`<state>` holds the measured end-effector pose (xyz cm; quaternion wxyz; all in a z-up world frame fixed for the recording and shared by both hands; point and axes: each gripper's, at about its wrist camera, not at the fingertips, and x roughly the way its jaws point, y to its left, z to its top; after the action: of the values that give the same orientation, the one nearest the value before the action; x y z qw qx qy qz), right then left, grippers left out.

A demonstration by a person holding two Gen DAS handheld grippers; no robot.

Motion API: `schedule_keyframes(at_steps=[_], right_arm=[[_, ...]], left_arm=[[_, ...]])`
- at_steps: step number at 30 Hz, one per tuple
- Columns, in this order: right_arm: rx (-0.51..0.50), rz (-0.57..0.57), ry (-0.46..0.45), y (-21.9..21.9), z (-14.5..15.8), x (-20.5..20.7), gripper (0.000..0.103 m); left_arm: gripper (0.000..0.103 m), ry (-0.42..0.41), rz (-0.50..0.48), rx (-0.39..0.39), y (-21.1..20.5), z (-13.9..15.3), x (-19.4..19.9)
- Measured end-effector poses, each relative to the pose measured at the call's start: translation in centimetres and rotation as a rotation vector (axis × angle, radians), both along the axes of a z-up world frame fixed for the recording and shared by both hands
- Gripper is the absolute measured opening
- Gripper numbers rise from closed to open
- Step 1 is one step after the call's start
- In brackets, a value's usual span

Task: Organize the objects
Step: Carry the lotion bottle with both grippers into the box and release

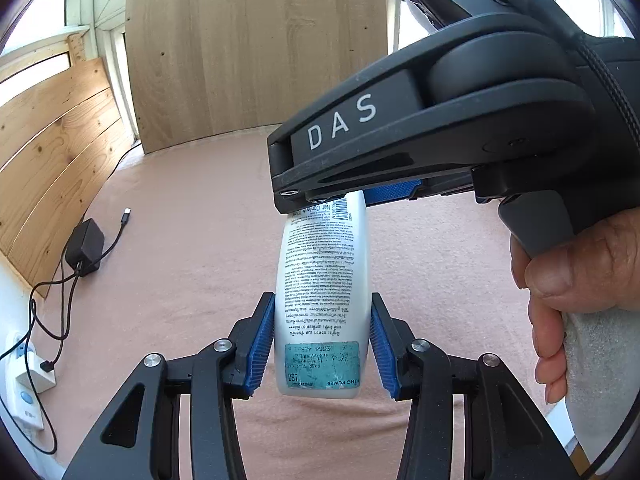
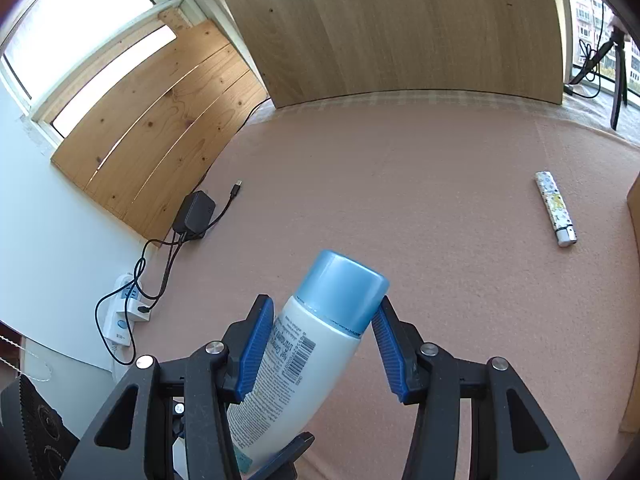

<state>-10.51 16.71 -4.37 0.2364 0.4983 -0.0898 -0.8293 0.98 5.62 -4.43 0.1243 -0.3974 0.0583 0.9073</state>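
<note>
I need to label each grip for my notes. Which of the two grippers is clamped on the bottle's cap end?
The right gripper. Its blue pads sit at the shoulder beside the light-blue cap of the white bottle; the left gripper pinches the flat bottom end, near the torn teal sticker.

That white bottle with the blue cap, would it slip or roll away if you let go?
The bottle looks smooth and glossy, so it may slip between pads. Its rounded body would probably roll on the pink blanket. It seems stiff plastic, unlikely to break.
</note>
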Motion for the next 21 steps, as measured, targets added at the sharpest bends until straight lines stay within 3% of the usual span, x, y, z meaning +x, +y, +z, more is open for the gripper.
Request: schedule_keyframes(at_steps=[11,21], right_arm=[[-0.019,-0.137,0.031,7.3,1.0,1.6,0.047],[-0.054,-0.308,0.063,16.7,2.1,2.8,0.046]], left_arm=[[0.048,0.018,-0.144,-0.021,7.4,1.2,-0.1],[0.048,0.043,-0.320,-0.042,16.7,2.5,-1.0]])
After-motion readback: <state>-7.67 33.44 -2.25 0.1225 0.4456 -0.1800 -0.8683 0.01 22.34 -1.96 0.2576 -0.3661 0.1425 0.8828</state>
